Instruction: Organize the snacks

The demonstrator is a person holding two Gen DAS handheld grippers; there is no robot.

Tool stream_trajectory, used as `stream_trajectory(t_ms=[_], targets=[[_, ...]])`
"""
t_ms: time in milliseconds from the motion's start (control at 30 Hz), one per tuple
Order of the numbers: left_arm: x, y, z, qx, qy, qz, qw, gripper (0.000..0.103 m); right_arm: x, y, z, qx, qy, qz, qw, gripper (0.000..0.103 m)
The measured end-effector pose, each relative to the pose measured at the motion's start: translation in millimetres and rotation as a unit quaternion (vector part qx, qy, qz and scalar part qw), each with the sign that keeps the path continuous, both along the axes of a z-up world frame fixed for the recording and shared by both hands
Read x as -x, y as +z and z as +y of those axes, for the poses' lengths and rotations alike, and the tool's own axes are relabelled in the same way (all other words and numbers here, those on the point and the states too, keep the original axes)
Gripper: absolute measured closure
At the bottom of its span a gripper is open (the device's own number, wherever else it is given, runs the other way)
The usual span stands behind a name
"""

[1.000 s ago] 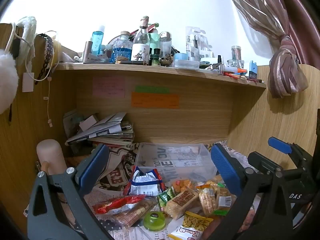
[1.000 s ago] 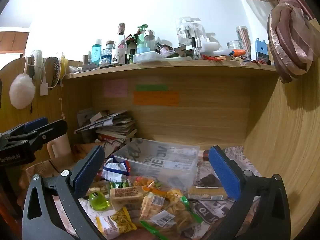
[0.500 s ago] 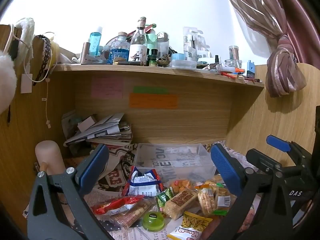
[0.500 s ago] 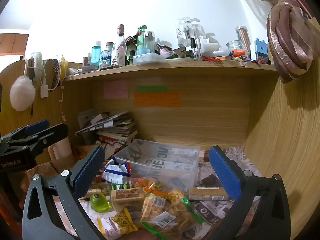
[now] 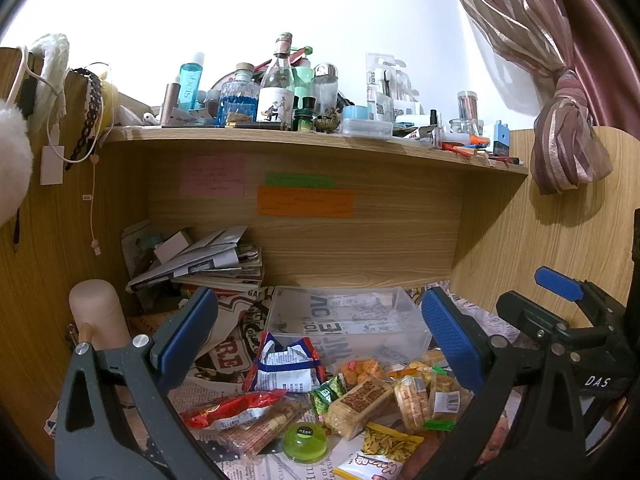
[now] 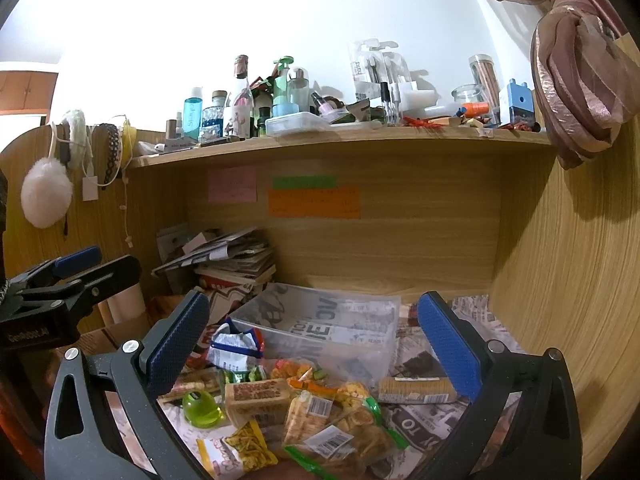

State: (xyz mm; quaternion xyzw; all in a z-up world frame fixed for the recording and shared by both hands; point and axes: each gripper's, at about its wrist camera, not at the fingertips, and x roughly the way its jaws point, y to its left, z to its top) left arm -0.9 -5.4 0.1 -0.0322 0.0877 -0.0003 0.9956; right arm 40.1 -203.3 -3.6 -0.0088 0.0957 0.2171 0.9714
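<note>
Left gripper [image 5: 316, 344]: blue-padded jaws spread wide, nothing between them, touching nothing. It hangs above the near-left part of the snack pile, pointing toward the far wall of the desk nook. Right gripper [image 6: 312, 344]: likewise wide apart and empty, held clear above the pile, aimed the same way. In the left wrist view the right gripper shows at the right edge [image 5: 568, 320]; in the right wrist view the left one shows at the left edge [image 6: 68, 280]. The two are side by side, well apart.

Snacks lie in a loose heap on newspaper [image 5: 224, 356] covering the desk, all near the clear plastic bin [image 5: 348, 320], which sits just beyond them. Only newsprint shows through the bin's walls.

Pile contents:
- white-and-blue crumpled packet [image 5: 286, 368], nearest the bin's front wall
- red wrapper [image 5: 232, 412], left side
- brown cracker block [image 5: 360, 400], centre
- round green jelly cup [image 5: 305, 442], near edge
- yellow snack bag [image 6: 244, 448], nearest
- clear bags with barcode labels and green ties [image 6: 320, 420], right of centre
- long biscuit pack [image 6: 416, 388], lying apart on the right, beside the bin

Stack of papers and magazines [image 5: 204, 260] sits in the far-left corner. The shelf [image 5: 312, 140] above is crowded with bottles.
</note>
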Motion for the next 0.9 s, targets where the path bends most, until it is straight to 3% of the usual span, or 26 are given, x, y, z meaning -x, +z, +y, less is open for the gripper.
stream_trajectory(t_ms=[900], targets=[[-0.3,-0.2,-1.6,0.000,0.000,0.000,1.0000,0.000,2.5,1.3,1.4,-0.008,0.005,0.002,1.000,0.000]])
